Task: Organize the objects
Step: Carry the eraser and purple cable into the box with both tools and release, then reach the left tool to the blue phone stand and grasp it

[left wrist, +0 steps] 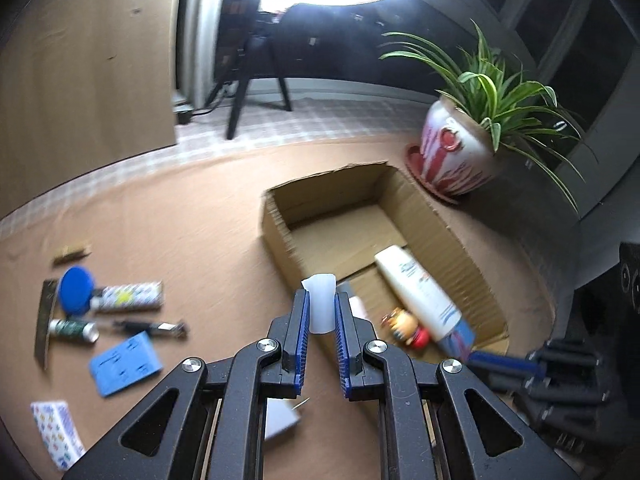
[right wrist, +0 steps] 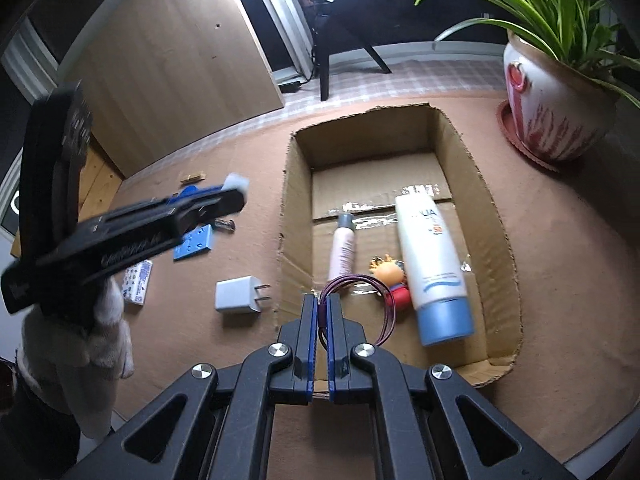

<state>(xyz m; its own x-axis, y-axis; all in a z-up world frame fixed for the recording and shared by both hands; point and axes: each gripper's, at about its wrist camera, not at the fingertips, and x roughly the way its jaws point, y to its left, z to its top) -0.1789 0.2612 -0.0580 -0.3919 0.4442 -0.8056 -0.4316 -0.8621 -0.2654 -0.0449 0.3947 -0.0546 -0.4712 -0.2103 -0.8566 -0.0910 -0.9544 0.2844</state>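
Left gripper is clamped on a small white cup, up over the near-left edge of the cardboard box. Right gripper pinches a purple hair tie over the box's 7 o'clock corner, next to the sunscreen tube.

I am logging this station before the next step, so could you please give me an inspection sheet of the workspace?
Surface: brown cloth-covered table, checked floor beyond.
Job's things: open cardboard box holds a white sunscreen tube with blue cap, a slim pink bottle and a small cartoon figurine.
Clutter: white plug charger, blue card, round blue lid, patterned tubes and boxes left of the box.
Grippers: left gripper shut on a small translucent white cap; right gripper shut on a purple wire loop.
Cables: nothing seen on the table.
Surroundings: spider plant in red-and-white pot, ring light on a tripod.
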